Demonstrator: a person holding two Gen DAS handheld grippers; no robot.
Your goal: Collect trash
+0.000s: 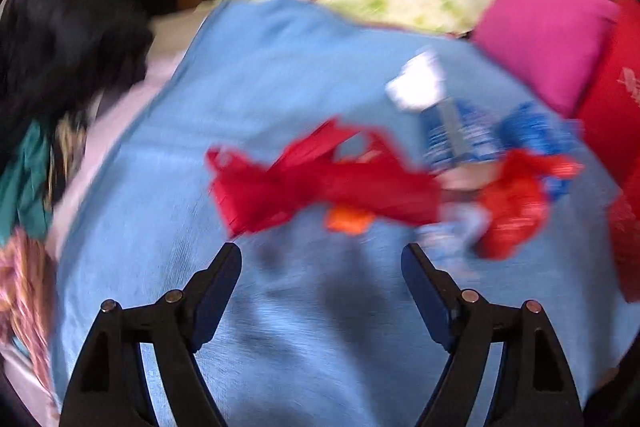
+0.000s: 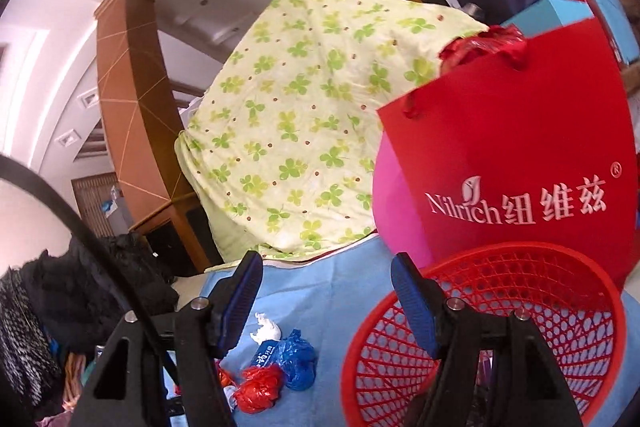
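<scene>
In the left wrist view a heap of dark clothes [image 1: 60, 39] lies at the far left, beside a blue cloth [image 1: 248, 75]. The left gripper [image 1: 322, 259] hangs over that cloth, jaws wide with nothing between them. Just past its tips, blurred, lie a red bag [image 1: 320, 183], a white scrap [image 1: 418, 83], blue wrappers [image 1: 460, 131] and a crumpled red wrapper [image 1: 512, 207]. In the right wrist view the right gripper [image 2: 326, 269] also stands wide and empty, a red basket [image 2: 500, 307] at its right finger, below a red paper bag [image 2: 520, 147]

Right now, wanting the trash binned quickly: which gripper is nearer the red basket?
Right. The right gripper hangs open at the red basket's rim; the left gripper faces the scattered trash, no basket in its view.
</scene>
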